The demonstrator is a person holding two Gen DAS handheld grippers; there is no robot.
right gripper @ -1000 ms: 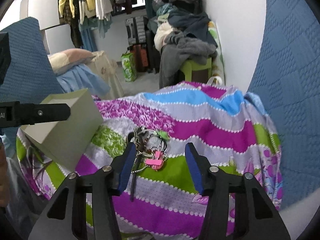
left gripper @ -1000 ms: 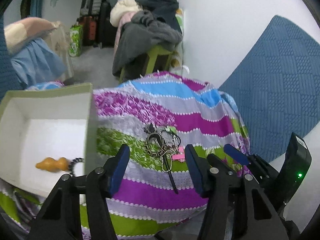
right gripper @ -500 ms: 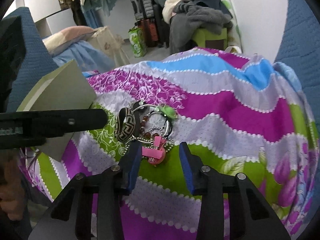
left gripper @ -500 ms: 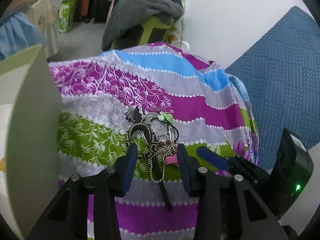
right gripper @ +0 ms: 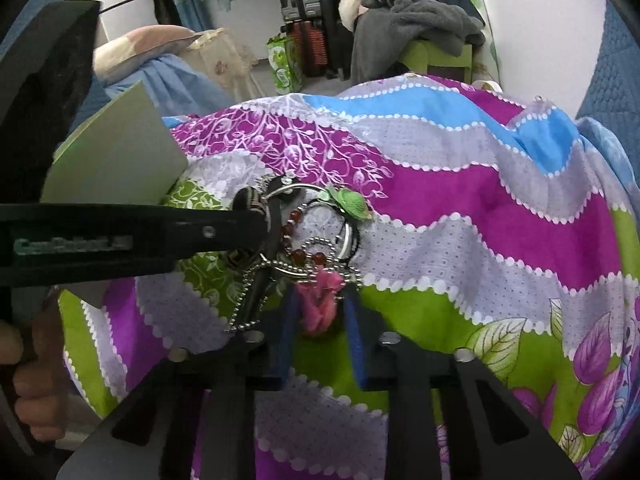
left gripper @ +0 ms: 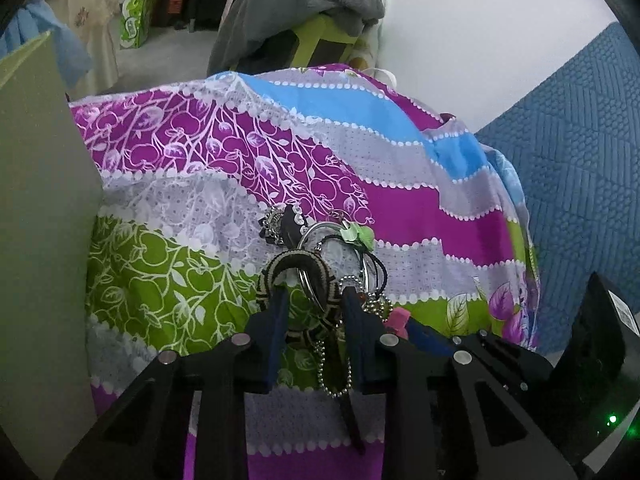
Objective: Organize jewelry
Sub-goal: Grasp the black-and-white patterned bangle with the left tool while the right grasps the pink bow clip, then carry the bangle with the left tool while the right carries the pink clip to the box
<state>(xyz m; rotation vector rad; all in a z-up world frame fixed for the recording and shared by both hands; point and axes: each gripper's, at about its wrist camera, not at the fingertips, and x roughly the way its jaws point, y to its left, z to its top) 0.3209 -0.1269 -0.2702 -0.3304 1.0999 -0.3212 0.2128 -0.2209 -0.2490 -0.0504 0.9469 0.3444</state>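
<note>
Where the jewelry pile [left gripper: 324,268] lies on patterned cloth [left gripper: 208,160] beside box [left gripper: 36,200]: left gripper [left gripper: 314,308] narrowed around woven bangle [left gripper: 296,276], grip uncertain; right gripper [right gripper: 320,312] narrowed around pink clip [right gripper: 320,304], contact unclear.

A white wall [left gripper: 480,40] rises behind; grey clothes [left gripper: 304,4] heap on a green stool [left gripper: 316,36]. Suitcases [right gripper: 304,28] and a green bag [right gripper: 284,64] stand on the grey floor [left gripper: 168,52].
</note>
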